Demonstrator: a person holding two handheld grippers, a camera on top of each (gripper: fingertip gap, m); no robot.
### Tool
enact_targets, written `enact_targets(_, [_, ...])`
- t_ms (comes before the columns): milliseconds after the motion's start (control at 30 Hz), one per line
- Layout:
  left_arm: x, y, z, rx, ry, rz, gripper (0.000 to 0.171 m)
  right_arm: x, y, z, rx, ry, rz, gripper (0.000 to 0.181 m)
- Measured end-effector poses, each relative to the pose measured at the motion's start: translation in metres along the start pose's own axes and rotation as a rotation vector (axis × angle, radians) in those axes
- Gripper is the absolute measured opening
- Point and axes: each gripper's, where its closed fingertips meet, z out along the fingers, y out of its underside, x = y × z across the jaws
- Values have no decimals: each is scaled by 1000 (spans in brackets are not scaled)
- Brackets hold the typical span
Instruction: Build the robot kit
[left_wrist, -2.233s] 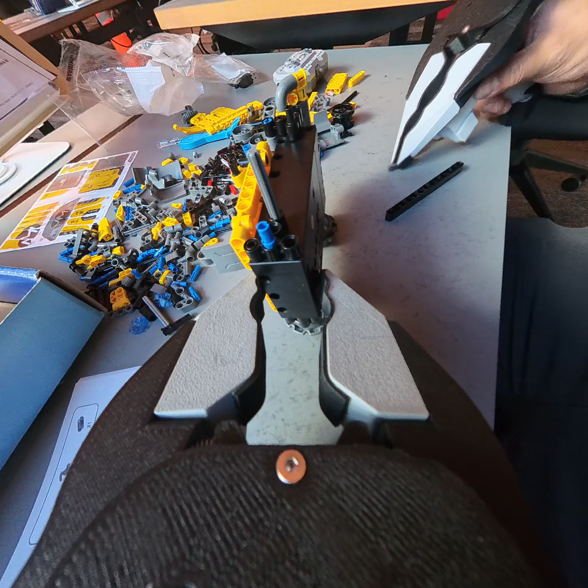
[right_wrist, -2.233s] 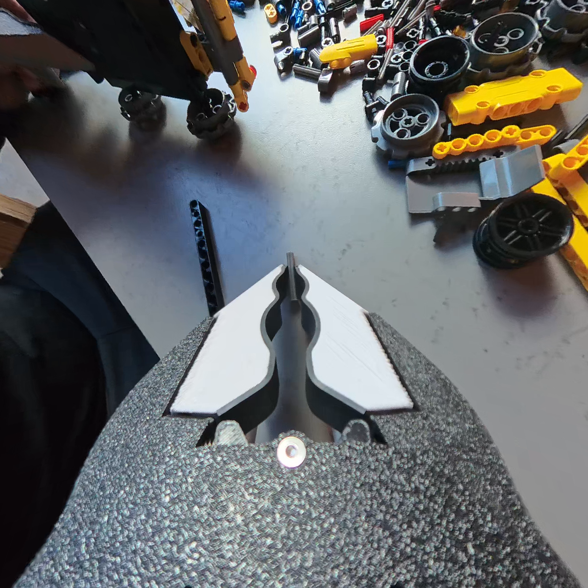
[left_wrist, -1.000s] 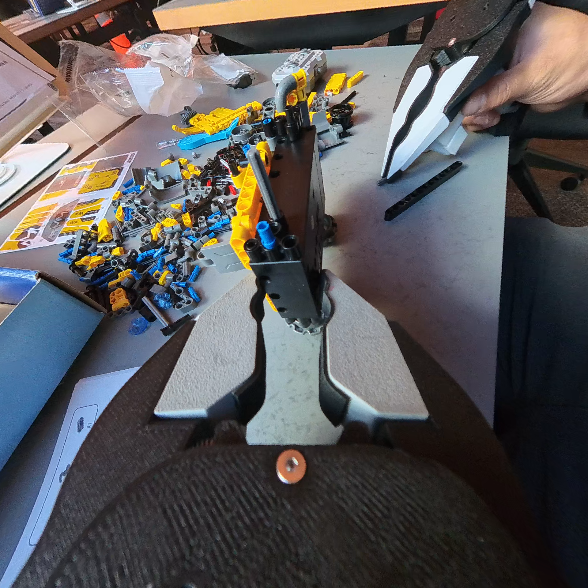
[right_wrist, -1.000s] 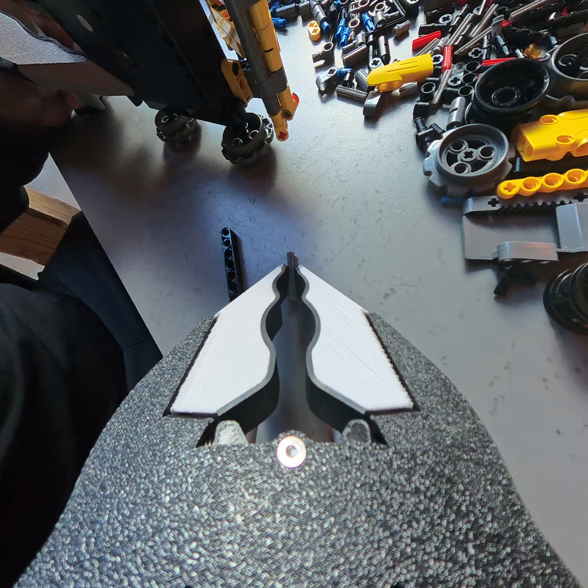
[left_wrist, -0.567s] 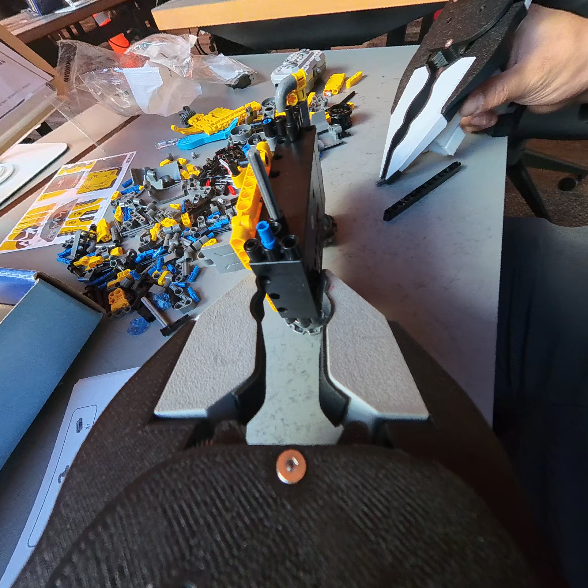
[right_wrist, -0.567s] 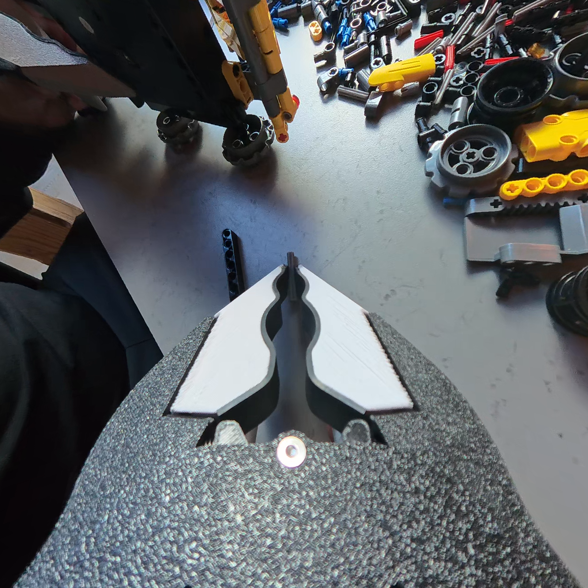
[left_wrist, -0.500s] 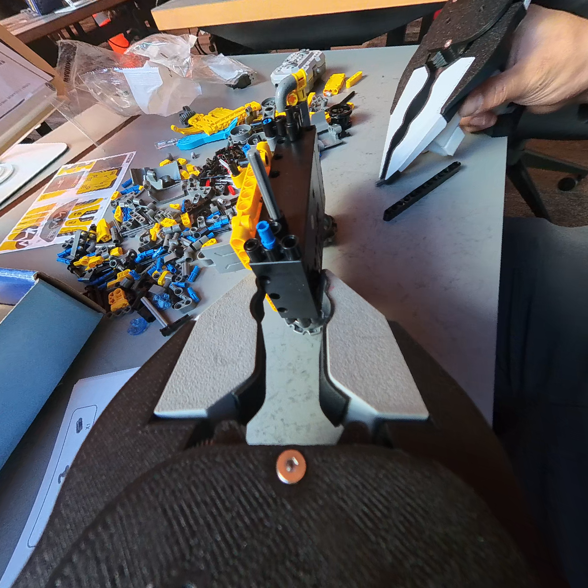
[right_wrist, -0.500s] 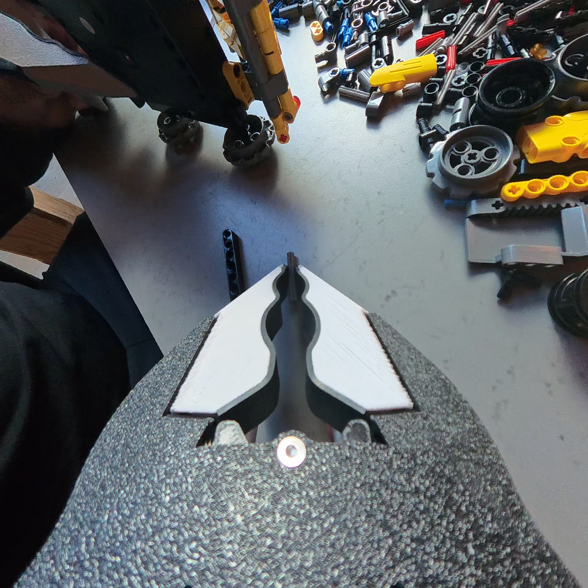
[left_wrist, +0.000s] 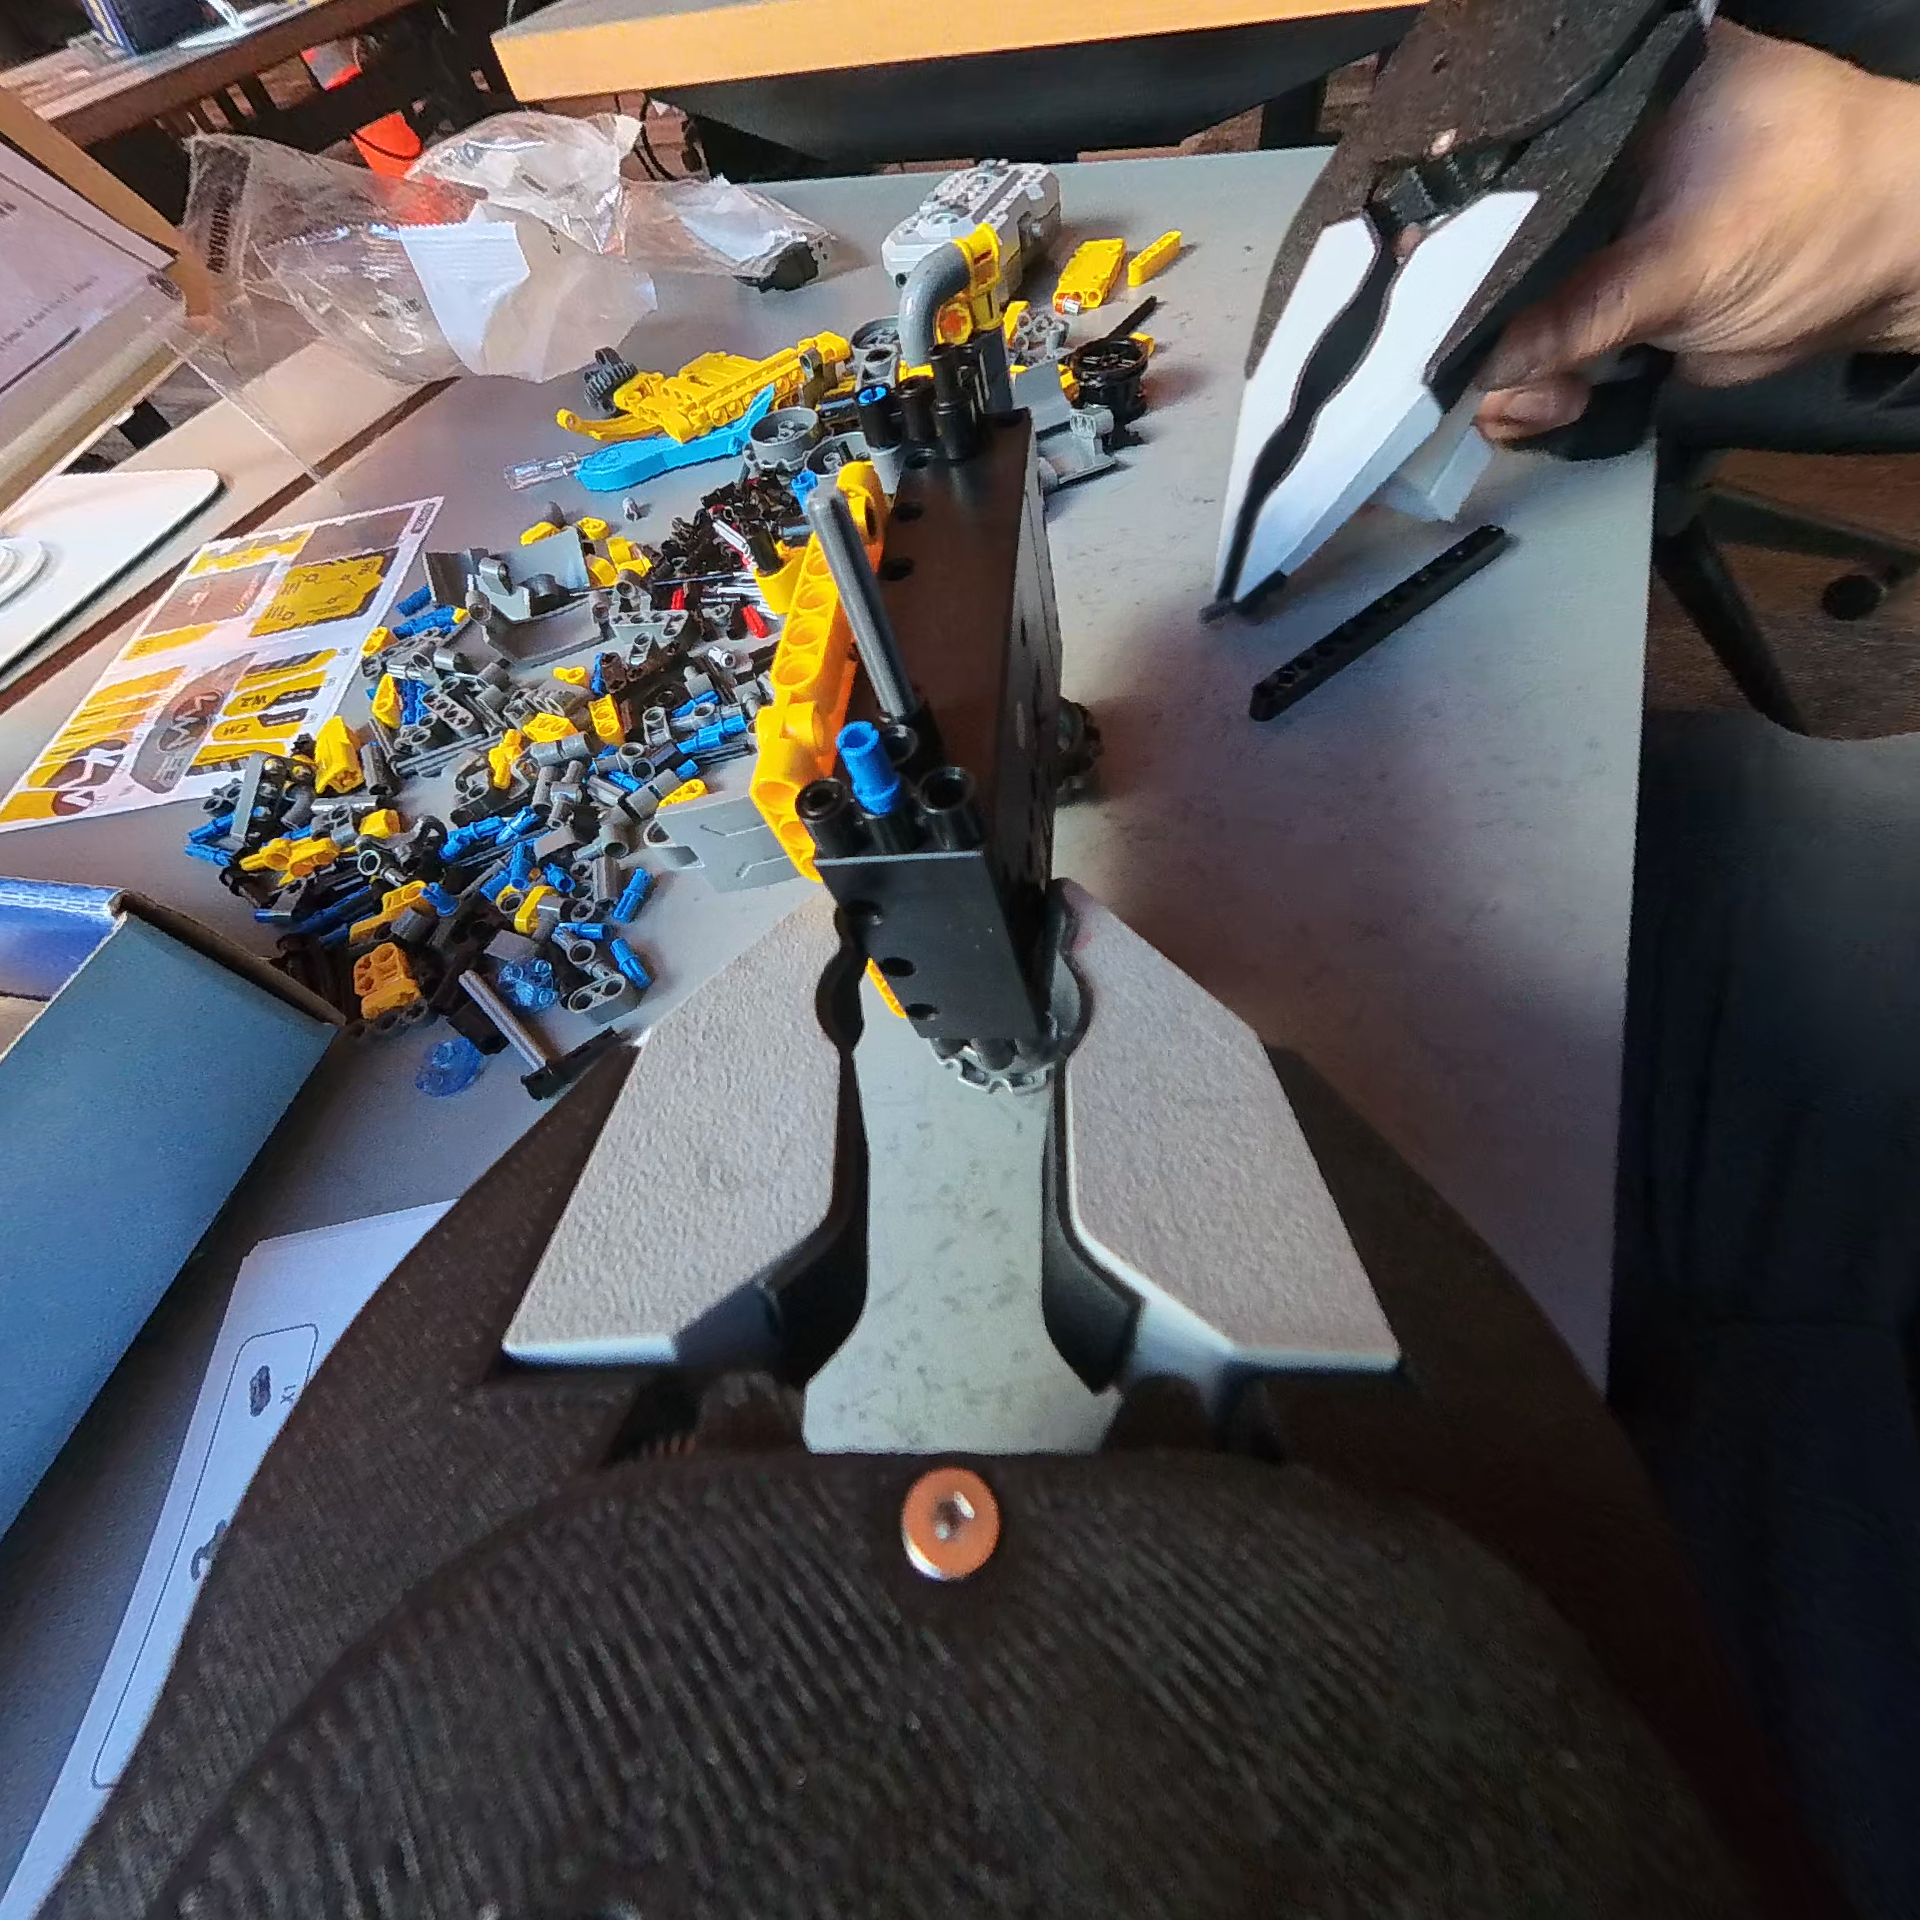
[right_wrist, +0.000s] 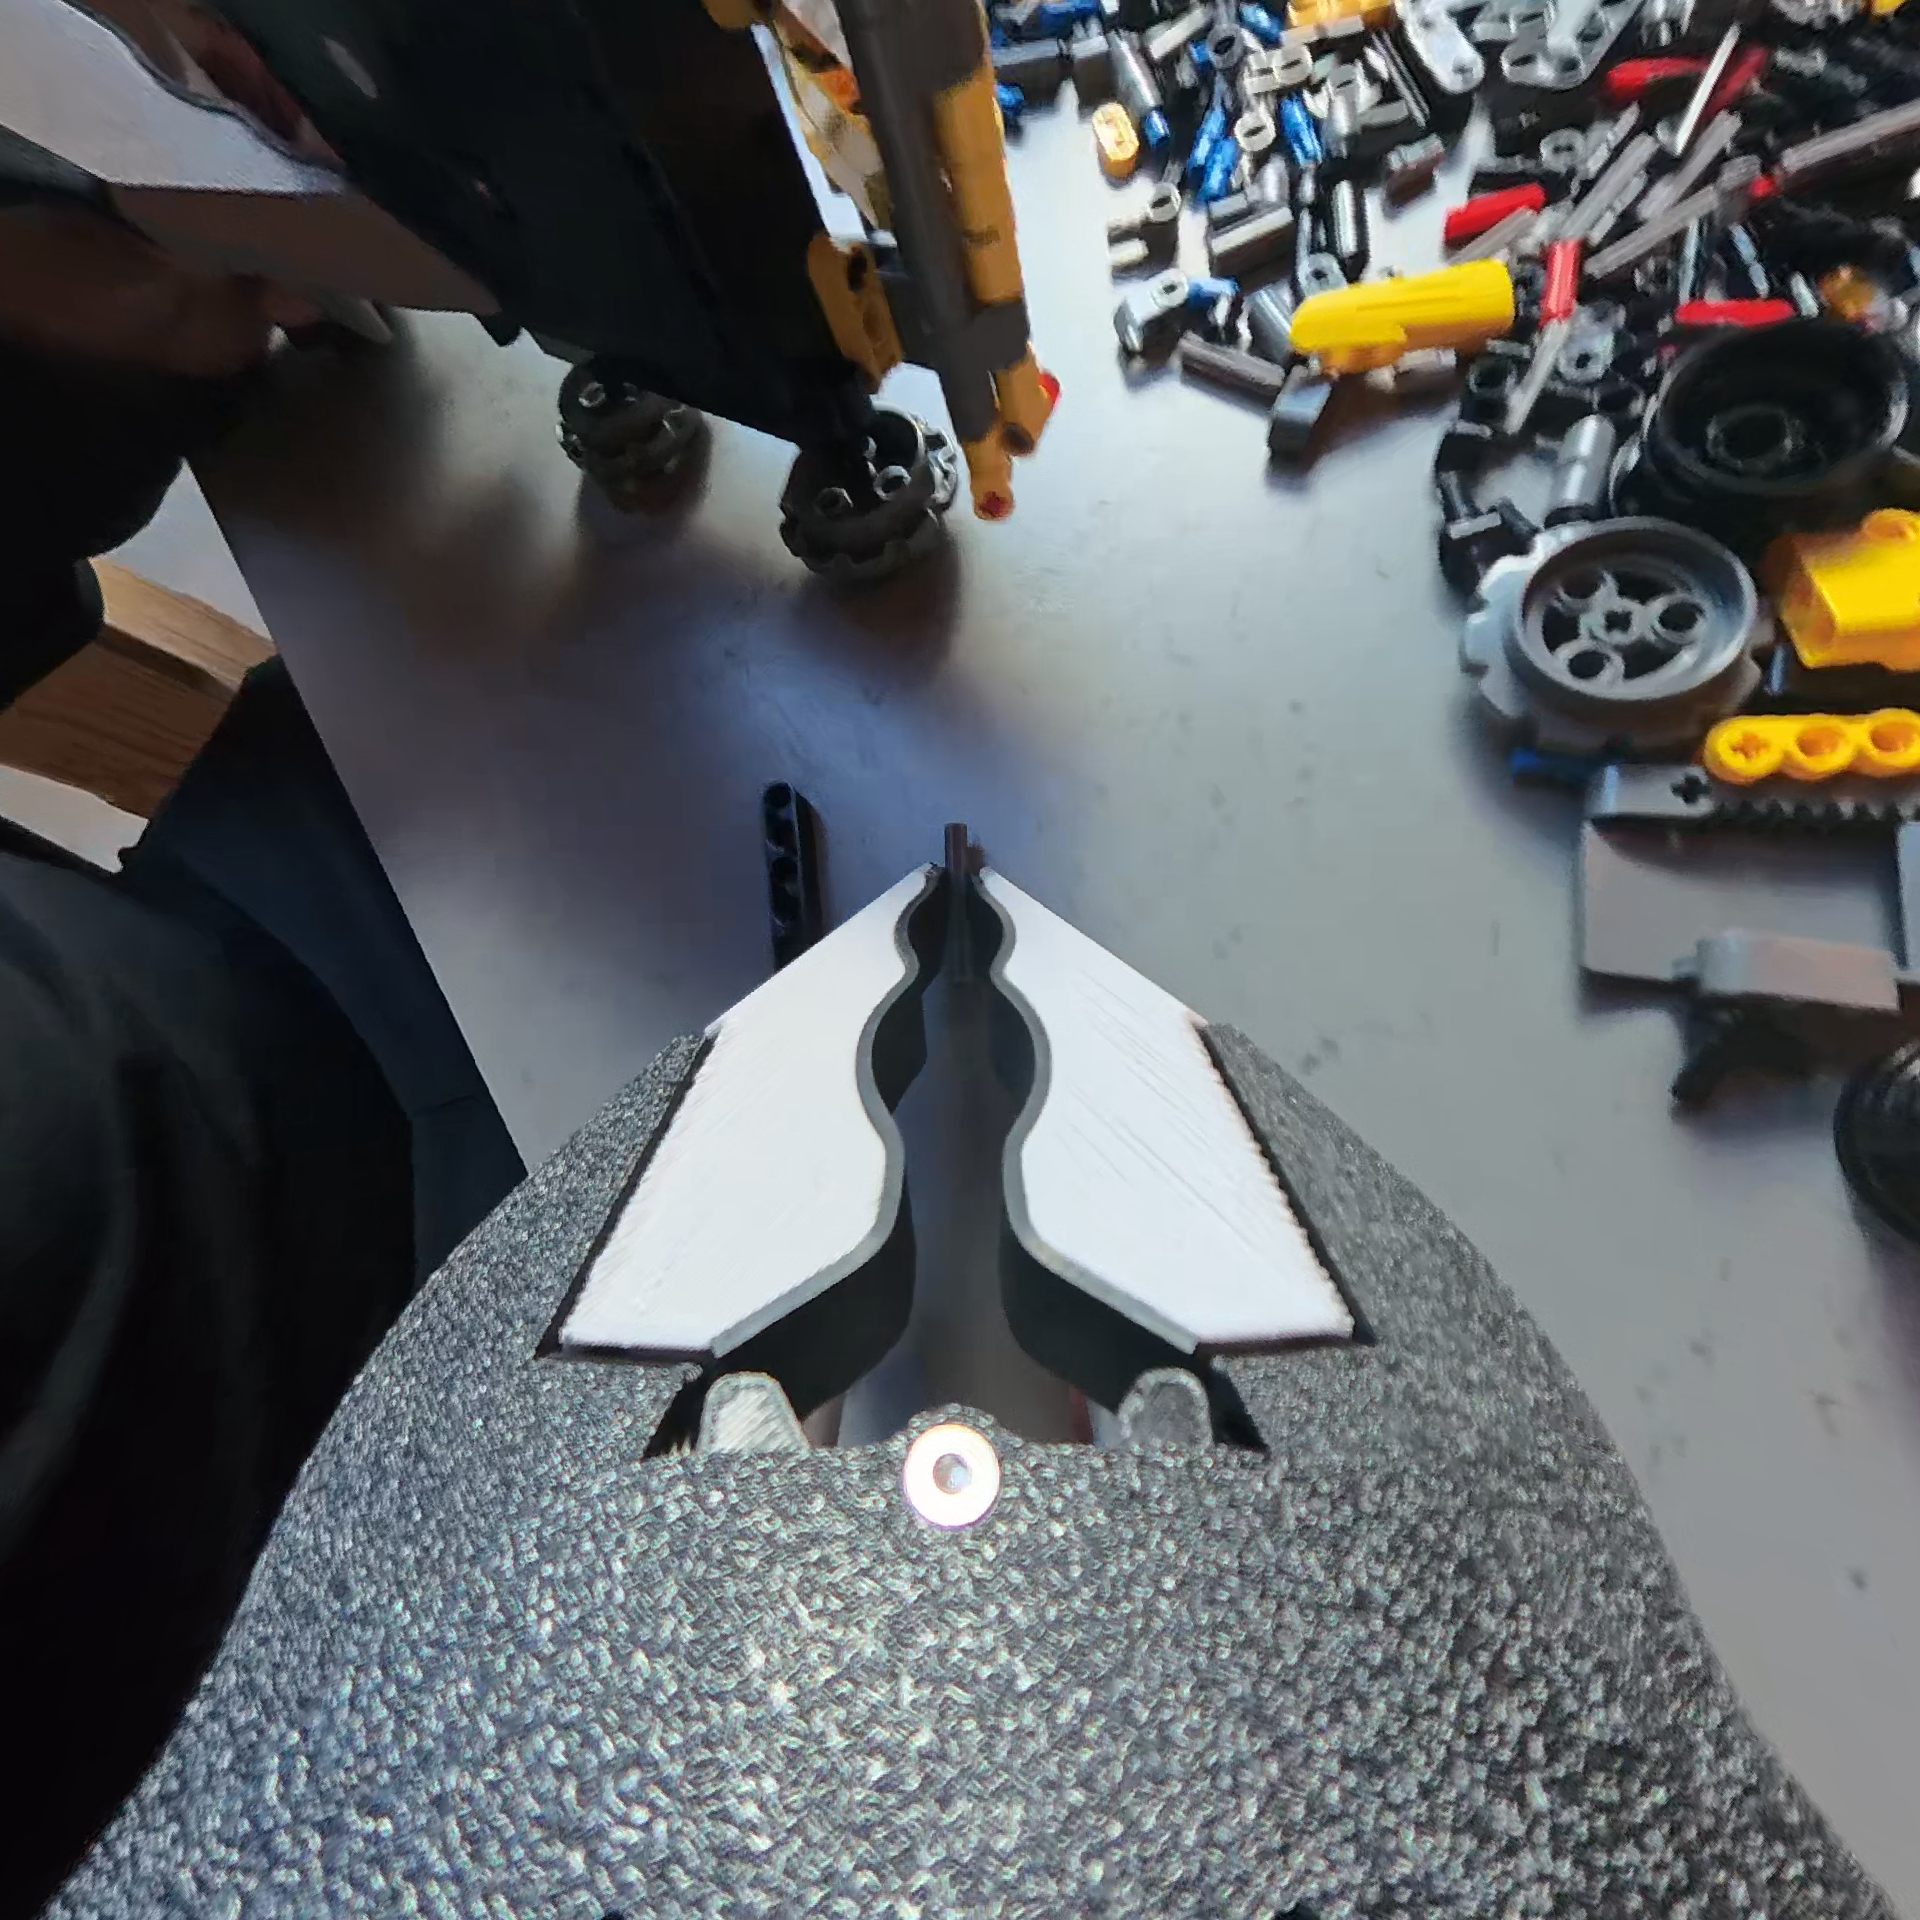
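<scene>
My left gripper is shut on the near end of a long black and yellow brick-built chassis, which stands on small grey wheels on the grey table. The chassis also shows at the top left of the right wrist view. My right gripper is shut on a thin dark axle pin that pokes out past the tips, low over the table. It also shows in the left wrist view, held by a hand. A black holed beam lies beside it on the table.
A heap of small blue, yellow and grey parts lies left of the chassis. Wheels, tyres and yellow beams lie to the right of my right gripper. A building booklet, plastic bags and a blue box sit at the left. The table edge is close on the right.
My right gripper has moved forward toward the chassis with the pin held, covering more of the black beam. The left gripper and chassis have stayed still.
</scene>
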Motion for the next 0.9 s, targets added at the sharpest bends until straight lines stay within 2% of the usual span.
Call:
enact_targets(233, [0, 0, 0, 0, 4, -10, 29, -1, -6, 6, -9, -27, -28, 4])
enact_targets(567, [-1, 0, 0, 0, 8, -23, 30, 2, -1, 4, -40, 27, -117, 5])
enact_targets(900, [0, 0, 0, 0, 8, -19, 29, 3, 2, 0, -40, 14, -86, 12])
